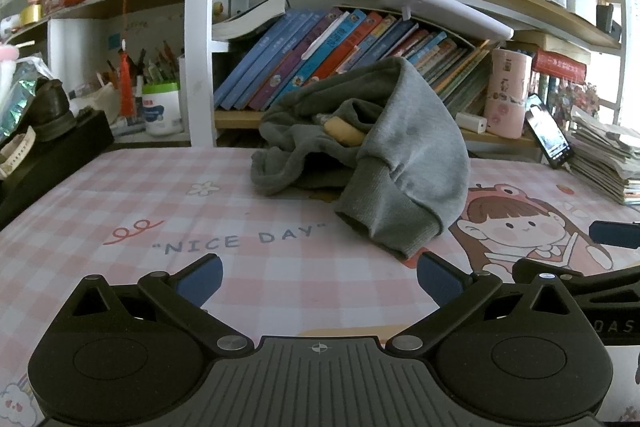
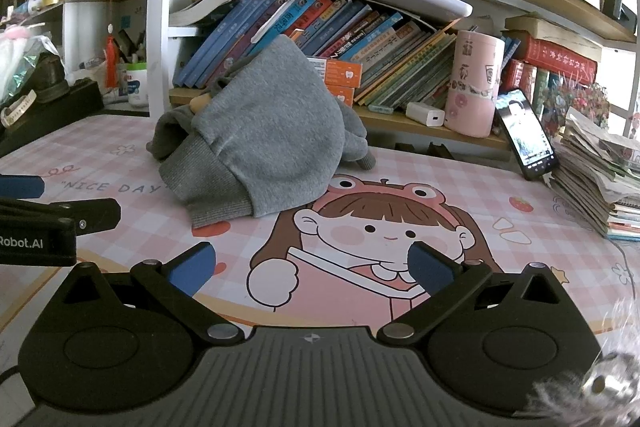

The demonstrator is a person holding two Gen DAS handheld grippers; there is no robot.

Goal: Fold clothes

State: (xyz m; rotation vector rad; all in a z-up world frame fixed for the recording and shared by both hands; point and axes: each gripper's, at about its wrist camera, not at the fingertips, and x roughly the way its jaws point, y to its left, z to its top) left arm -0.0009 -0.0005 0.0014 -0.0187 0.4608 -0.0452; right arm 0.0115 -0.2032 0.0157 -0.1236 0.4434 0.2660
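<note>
Grey sweatshirt (image 1: 384,147) heaped before bookshelf (image 1: 360,59), phone (image 2: 526,133) alongside.

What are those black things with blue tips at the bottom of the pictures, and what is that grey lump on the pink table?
Those are two grabbing tools that a person holds, one in each hand. Each has a small camera looking forward along its jaws, so each picture is that tool's own view. One picture comes from the left gripper, the other from the right gripper. Both have their jaws spread open and hold nothing. The grey lump is a sweatshirt, crumpled in a heap on the pink checked desk mat, waiting to be folded. Behind it are shelves of books. On the right a phone leans against a stack of papers.
</note>
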